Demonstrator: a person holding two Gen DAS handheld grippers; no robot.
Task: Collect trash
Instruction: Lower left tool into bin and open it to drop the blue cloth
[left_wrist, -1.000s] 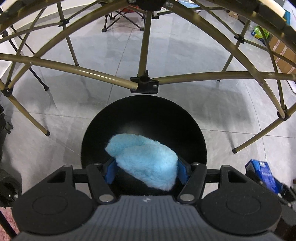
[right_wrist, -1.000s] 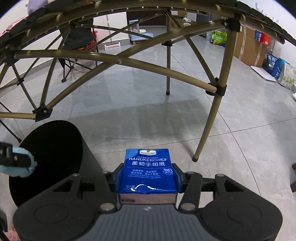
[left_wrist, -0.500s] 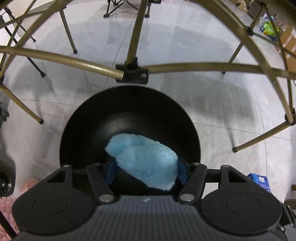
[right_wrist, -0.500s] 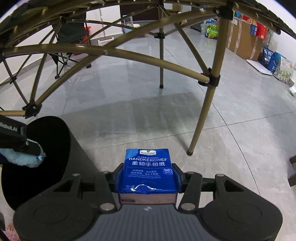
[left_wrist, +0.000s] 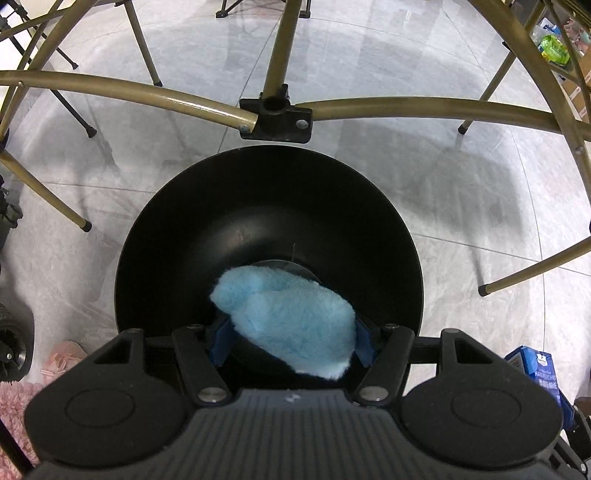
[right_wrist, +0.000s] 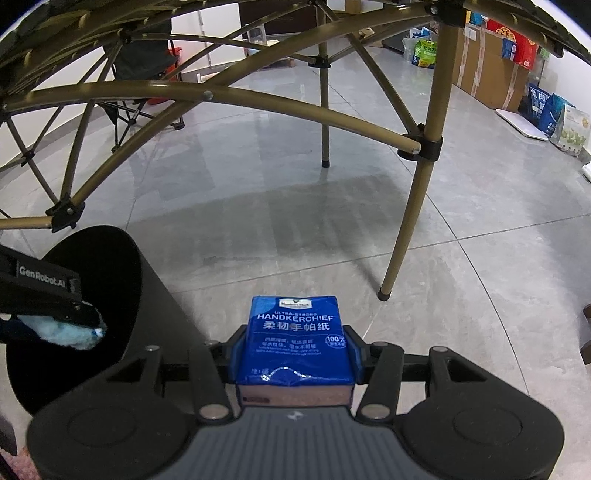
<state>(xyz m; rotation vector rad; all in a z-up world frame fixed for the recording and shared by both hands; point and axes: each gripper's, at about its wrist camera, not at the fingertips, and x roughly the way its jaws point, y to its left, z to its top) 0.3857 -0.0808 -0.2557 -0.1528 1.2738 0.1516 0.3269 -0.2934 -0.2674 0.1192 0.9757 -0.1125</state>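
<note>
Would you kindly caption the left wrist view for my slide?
Left gripper holds a fluffy blue cloth above the open black bin.

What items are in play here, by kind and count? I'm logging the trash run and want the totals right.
Fluffy blue cloth, held in the left gripper over the bin: 1
Blue tissue pack, held in the right gripper: 1
Black bin: 1
Total: 3 things, 2 of them blue and 1 black.
</note>
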